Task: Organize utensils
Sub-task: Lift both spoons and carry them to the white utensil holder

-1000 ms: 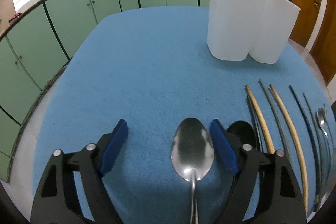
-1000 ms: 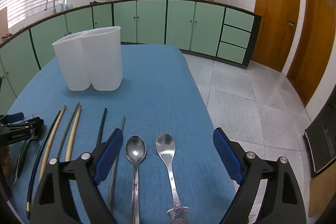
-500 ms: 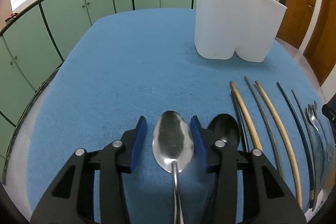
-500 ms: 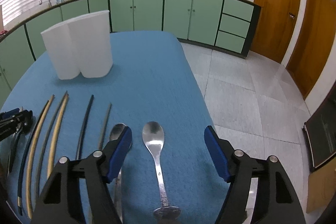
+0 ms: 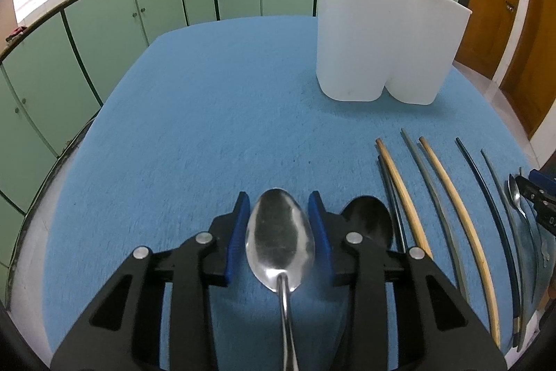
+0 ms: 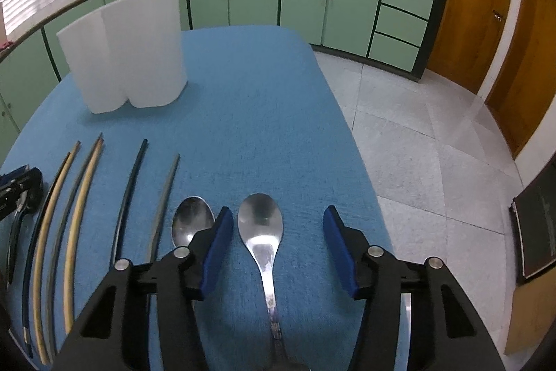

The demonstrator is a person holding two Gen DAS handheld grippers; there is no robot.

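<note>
The left tongs are closed on a large steel spoon, their blue pads pressed against either side of its bowl, while the handle runs back between the black arms toward the camera. This spoon sits over the blue bench, well in front of the white two-lobed utensil holder, which stands upright and serves as the landmark here. Just to the right of the gripped spoon, also in front of the holder, lies a black spoon, partly hidden behind the tongs' right arm. Further right, directly in front of the holder, chopsticks lie side by side: tan chopsticks, grey chopsticks and dark blue chopsticks.

In the right wrist view, the right tongs are spread apart, straddling a steel spoon without touching it; this spoon lies flat on the bench, in front of and to the right of the holder. Its bowl points toward the holder's side of the bench. A second steel spoon lies just outside the left blue pad, its handle hidden under that arm. The chopsticks lie between this spoon and the left tongs, seen at the frame's left edge.
</note>
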